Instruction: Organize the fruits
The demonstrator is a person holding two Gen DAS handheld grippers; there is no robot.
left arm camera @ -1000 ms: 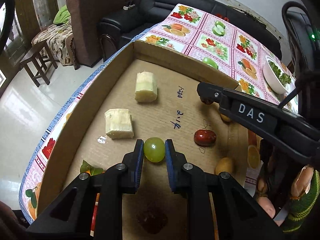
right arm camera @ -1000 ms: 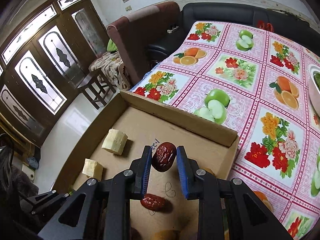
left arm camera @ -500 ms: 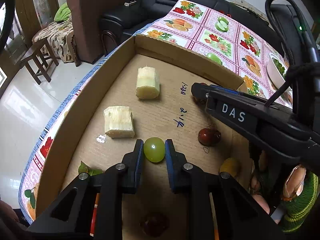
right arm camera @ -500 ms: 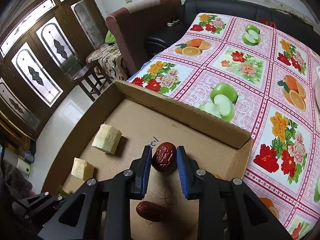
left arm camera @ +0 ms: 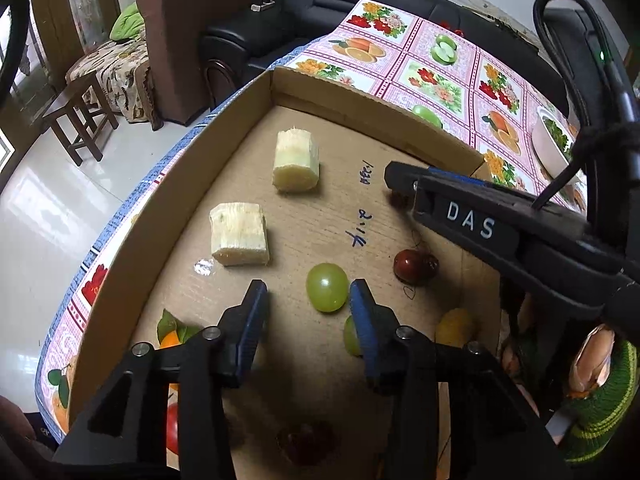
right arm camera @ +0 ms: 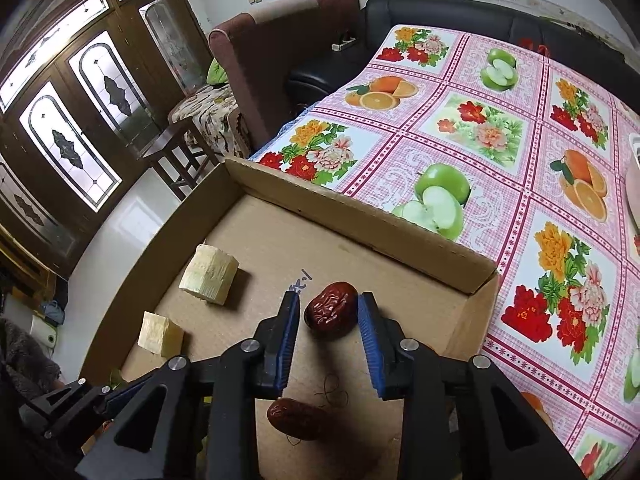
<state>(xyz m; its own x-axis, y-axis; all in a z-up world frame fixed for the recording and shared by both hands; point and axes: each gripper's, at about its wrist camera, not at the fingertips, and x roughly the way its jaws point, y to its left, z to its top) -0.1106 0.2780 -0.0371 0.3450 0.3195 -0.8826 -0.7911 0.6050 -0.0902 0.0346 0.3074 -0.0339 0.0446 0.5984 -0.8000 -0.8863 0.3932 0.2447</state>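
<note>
We note the left gripper (left arm camera: 308, 308) opening over the cardboard box (left arm camera: 168, 216) — green grape (left arm camera: 327, 287) between its jaws, untouched by either pad. Two pale cut chunks (left arm camera: 239, 234) lie beyond; a red date (left arm camera: 412, 266) sits to the right.

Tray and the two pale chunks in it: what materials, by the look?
Tray: brown corrugated cardboard, matte, going by the folded flap walls, raw edges and pen marks on the floor.
Pale chunks: likely peeled sugarcane pieces, with fibrous lengthwise grain, cream-yellow flesh and rough cut ends; can't confirm.
</note>
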